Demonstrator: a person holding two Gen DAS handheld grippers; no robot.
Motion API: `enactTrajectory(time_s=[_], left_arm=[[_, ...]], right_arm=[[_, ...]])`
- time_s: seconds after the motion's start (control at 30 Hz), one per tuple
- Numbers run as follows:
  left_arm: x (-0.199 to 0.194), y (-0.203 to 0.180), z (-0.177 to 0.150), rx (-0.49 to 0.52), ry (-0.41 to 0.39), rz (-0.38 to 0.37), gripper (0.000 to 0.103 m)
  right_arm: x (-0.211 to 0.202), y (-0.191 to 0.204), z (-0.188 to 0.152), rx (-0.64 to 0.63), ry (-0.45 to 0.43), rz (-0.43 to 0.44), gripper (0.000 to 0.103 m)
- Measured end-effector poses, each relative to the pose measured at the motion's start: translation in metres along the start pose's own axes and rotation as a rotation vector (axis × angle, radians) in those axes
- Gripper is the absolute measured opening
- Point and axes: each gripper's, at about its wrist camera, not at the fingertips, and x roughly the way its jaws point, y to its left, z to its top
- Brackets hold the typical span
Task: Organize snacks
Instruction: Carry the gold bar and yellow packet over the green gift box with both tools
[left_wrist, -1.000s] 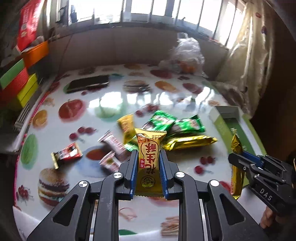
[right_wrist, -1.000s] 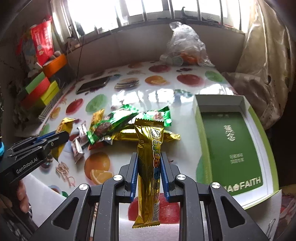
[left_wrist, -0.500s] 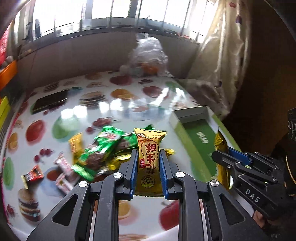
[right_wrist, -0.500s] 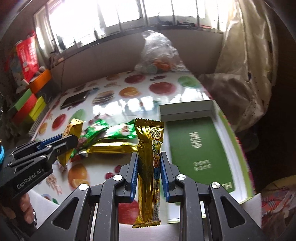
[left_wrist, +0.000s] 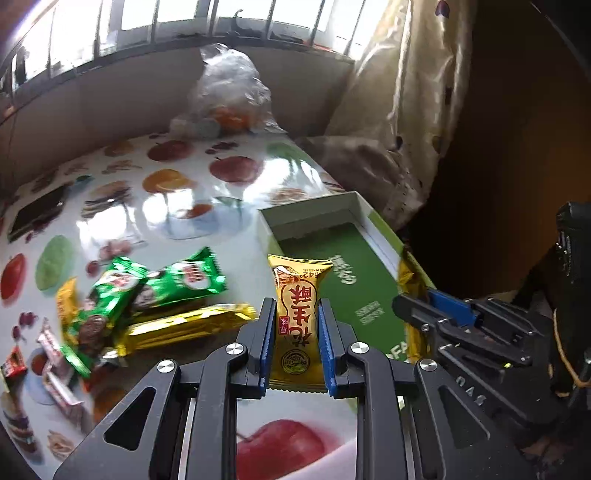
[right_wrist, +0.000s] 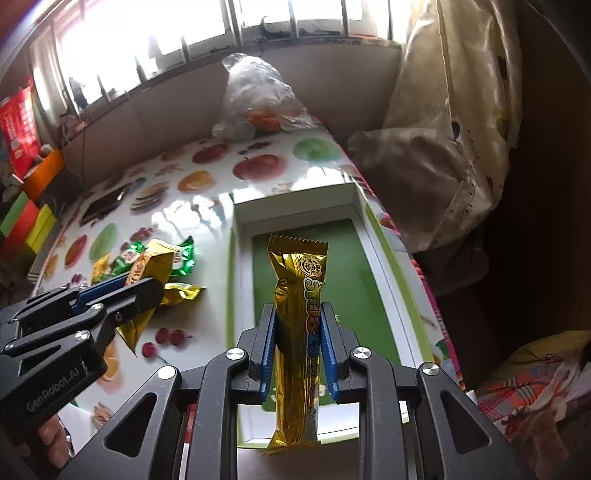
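Note:
My left gripper (left_wrist: 296, 314) is shut on a yellow peanut snack pack (left_wrist: 298, 295) and holds it above the table, near the left wall of the green box (left_wrist: 354, 288). My right gripper (right_wrist: 298, 317) is shut on a long gold bar (right_wrist: 297, 332) and holds it upright over the green box (right_wrist: 343, 266). The left gripper (right_wrist: 147, 288) with its yellow pack shows at the left in the right wrist view. The right gripper (left_wrist: 410, 306) shows at the right in the left wrist view, over the box. Green packs (left_wrist: 162, 288) and a gold bar (left_wrist: 188, 325) lie in a pile left of the box.
Small red and pink snacks (left_wrist: 48, 354) lie at the table's left front. A clear plastic bag (left_wrist: 229, 99) stands at the back by the wall. A dark phone (left_wrist: 35, 214) lies at the far left. A curtain (right_wrist: 443, 147) hangs right of the table. Coloured boxes (right_wrist: 26, 225) are stacked at the left.
Both grippers have moved right and forward with their snacks. The gold bar is now over the green box, and the yellow pack is close to the box's left wall.

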Motion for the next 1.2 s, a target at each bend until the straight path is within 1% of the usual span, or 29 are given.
enactTrajectory(time_s=[0.17, 0.37, 0.57, 0.67, 0.97, 1.2], left_arm=[[0.017, -0.012, 0.003, 0.001, 0.023, -0.027, 0.023], [0.035, -0.027, 0.005, 0.015, 0.049, -0.040, 0.023], [0.052, -0.033, 0.004, 0.016, 0.084, -0.046, 0.023], [0.057, -0.032, 0.002, 0.011, 0.095, -0.044, 0.023], [0.067, -0.034, 0.003, 0.012, 0.107, -0.042, 0.023], [0.074, -0.038, 0.000, 0.019, 0.132, -0.047, 0.023]], right_arm=[[0.008, -0.009, 0.002, 0.003, 0.010, -0.009, 0.022], [0.019, -0.019, 0.006, 0.004, 0.025, -0.032, 0.022], [0.035, -0.030, 0.008, 0.010, 0.051, -0.051, 0.022], [0.040, -0.035, 0.007, 0.024, 0.059, -0.034, 0.022], [0.054, -0.043, 0.008, 0.025, 0.083, -0.029, 0.022], [0.060, -0.051, 0.010, 0.023, 0.098, -0.035, 0.022]])
